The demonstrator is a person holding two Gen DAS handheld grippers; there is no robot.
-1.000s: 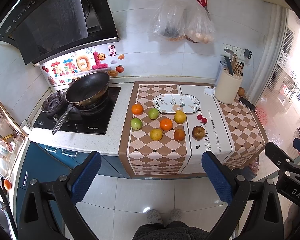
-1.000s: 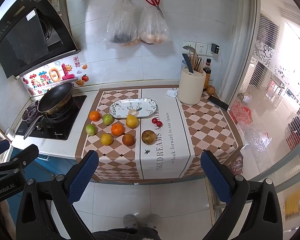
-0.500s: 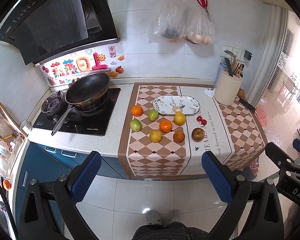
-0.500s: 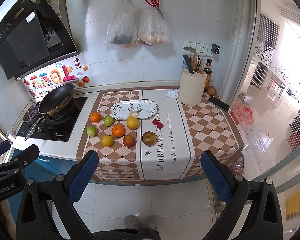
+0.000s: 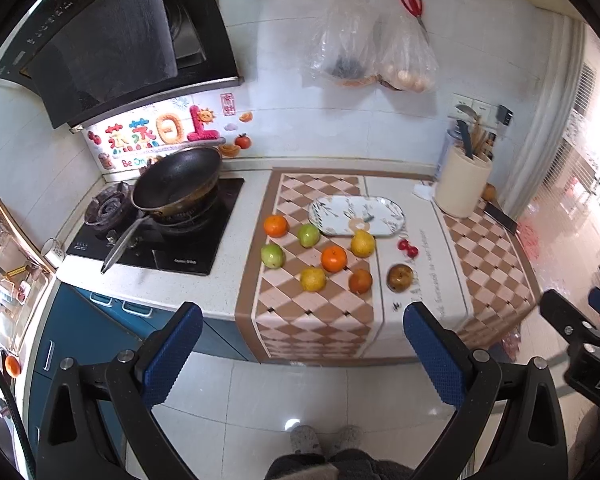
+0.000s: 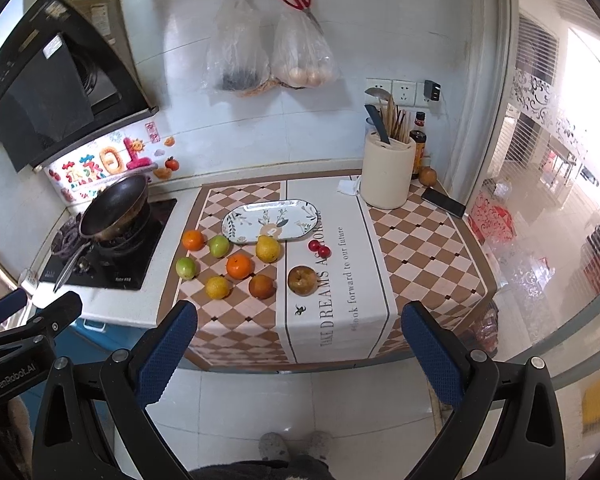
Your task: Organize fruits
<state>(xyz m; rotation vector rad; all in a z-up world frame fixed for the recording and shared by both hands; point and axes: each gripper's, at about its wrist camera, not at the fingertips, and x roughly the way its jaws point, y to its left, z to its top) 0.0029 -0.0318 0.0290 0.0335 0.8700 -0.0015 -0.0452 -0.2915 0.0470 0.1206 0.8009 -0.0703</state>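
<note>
Several fruits lie on a checked runner: oranges, green apples, a yellow pear, a brown pear and small red fruits. An empty oval patterned plate sits just behind them. My left gripper and right gripper are both open and empty, held above the floor well in front of the counter.
A black pan sits on the stove at the left. A cream utensil holder and a phone stand at the right back. Plastic bags hang on the wall. Blue cabinets are below the counter.
Both grippers have drifted slightly closer to the counter; the fruits appear a little nearer. Nothing was grasped or moved.
</note>
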